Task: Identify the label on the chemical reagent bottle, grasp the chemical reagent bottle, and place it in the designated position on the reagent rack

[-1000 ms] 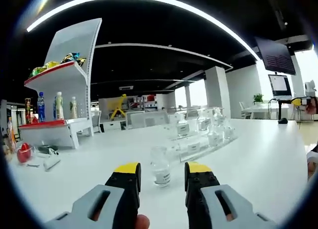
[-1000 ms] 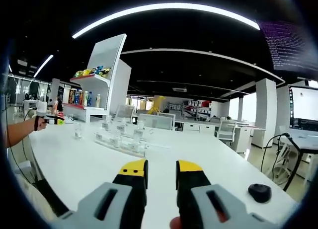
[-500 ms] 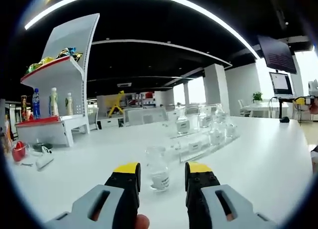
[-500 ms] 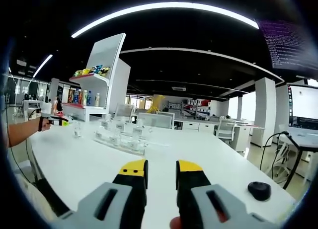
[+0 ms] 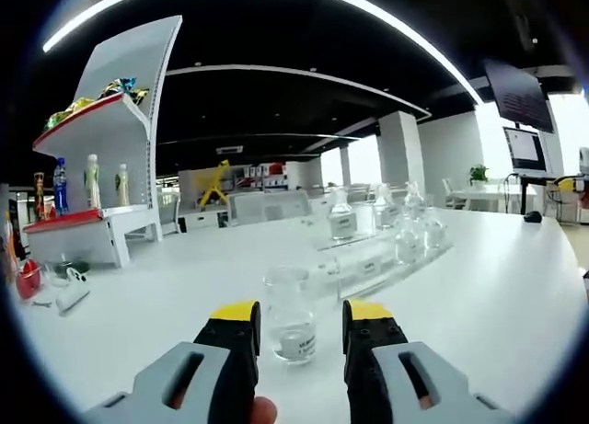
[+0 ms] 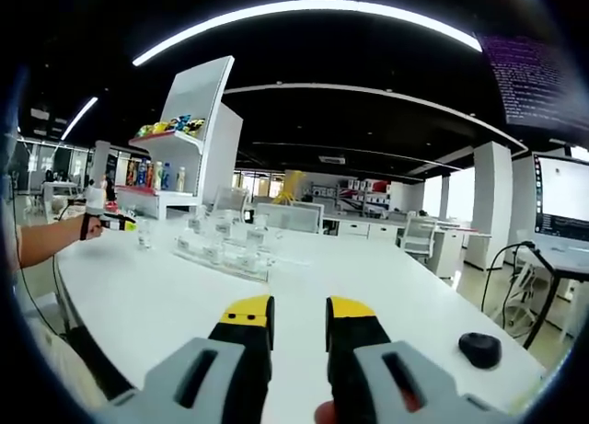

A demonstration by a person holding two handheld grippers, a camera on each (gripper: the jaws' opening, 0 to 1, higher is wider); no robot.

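Left gripper (image 5: 301, 315) is low over the white table (image 5: 497, 286), jaws spread and gripping nothing. Right ahead of it, lined up with the gap between the yellow tips, stands the clear reagent bottle (image 5: 290, 315), upright, white label facing us, print too small to read. The bottle sits just beyond the fingertips, not yet between them. Behind it and to the right lies the transparent reagent rack (image 5: 382, 258), with several more glass bottles (image 5: 341, 219) standing on it. A white display shelf (image 5: 101, 166) with drinks stands far off to the left.

Over in the right gripper view, the right gripper (image 6: 299, 315) hangs above bare tabletop, jaws parted, empty. The rack (image 6: 225, 254) is well away, up left, and the other gripper (image 6: 103, 222) shows at the far left edge, just beside the small bottle (image 6: 144, 239). A black mouse (image 6: 480, 349) rests off right.
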